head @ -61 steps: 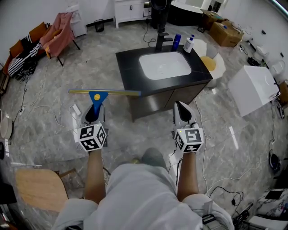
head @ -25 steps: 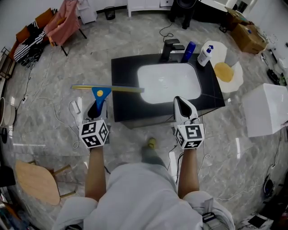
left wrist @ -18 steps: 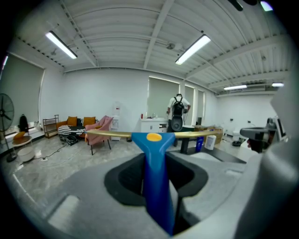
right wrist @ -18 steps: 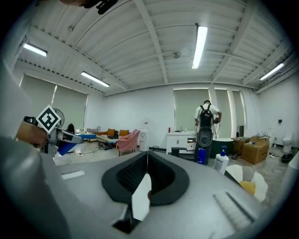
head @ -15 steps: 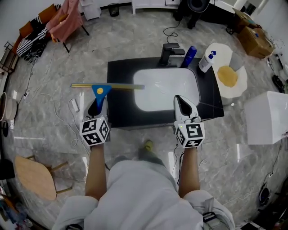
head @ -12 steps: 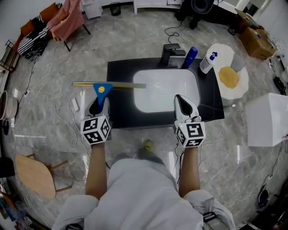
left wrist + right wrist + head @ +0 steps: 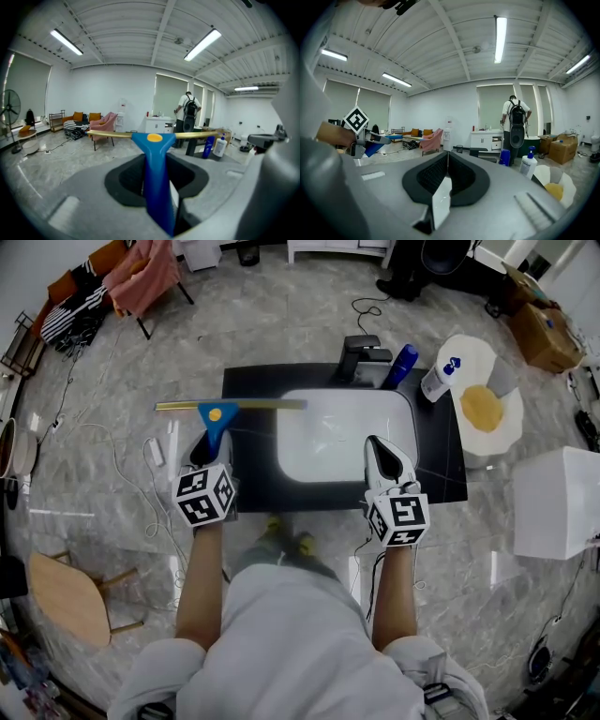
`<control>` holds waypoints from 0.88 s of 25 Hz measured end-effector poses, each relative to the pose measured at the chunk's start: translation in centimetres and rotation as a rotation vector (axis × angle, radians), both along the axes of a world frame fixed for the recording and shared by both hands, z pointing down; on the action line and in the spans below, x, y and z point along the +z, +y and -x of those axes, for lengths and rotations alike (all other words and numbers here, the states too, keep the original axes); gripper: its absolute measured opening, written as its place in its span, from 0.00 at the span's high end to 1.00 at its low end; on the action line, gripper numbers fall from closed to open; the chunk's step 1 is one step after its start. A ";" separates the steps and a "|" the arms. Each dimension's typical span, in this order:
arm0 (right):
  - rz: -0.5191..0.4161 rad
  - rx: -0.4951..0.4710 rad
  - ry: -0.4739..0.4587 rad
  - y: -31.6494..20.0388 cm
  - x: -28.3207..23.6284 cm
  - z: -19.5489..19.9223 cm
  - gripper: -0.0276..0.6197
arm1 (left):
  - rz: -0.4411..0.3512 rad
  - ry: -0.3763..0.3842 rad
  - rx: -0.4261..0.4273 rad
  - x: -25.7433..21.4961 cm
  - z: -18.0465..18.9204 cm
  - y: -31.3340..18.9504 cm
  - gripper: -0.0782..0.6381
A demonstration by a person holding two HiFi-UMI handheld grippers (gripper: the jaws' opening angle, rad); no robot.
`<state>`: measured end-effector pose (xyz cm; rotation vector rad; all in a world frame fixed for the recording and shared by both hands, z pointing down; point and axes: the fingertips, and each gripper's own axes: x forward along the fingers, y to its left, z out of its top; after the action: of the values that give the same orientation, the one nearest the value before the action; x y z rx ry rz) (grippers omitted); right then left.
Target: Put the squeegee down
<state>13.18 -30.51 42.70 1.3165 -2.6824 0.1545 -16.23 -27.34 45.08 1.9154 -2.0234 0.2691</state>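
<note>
Overhead, a person stands at a black vanity counter (image 7: 248,474) with a gripper in each hand. The left gripper (image 7: 211,444) pinches the blue handle of the squeegee (image 7: 217,413), whose brass-coloured blade lies crosswise above the counter's left edge, reaching toward the white basin (image 7: 328,437). It appears to be held clear of the surface, though the steep angle leaves that uncertain. The right gripper (image 7: 377,446), jaws pressed together on nothing, hangs over the basin's right rim.
</note>
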 end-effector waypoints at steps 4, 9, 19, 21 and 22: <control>0.002 -0.001 0.000 -1.1 -0.1 0.3 0.95 | 0.015 0.001 0.004 0.4 0.0 -1.4 0.71; 0.014 0.010 -0.007 -2.8 0.4 0.6 0.95 | 0.037 0.006 0.000 1.2 0.3 -3.4 0.71; 0.046 0.014 0.007 -6.4 2.0 2.5 0.95 | 0.086 0.019 0.010 3.6 0.9 -7.8 0.71; 0.051 0.013 0.012 -6.9 2.3 2.7 0.95 | 0.096 0.035 0.010 4.1 0.9 -8.4 0.71; 0.054 0.012 0.011 -7.2 2.4 2.8 0.95 | 0.100 0.041 0.009 4.4 0.9 -8.8 0.71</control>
<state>10.37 -37.70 45.13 1.3145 -2.6418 0.2185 -17.17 -36.10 49.44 1.8554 -1.9377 0.3245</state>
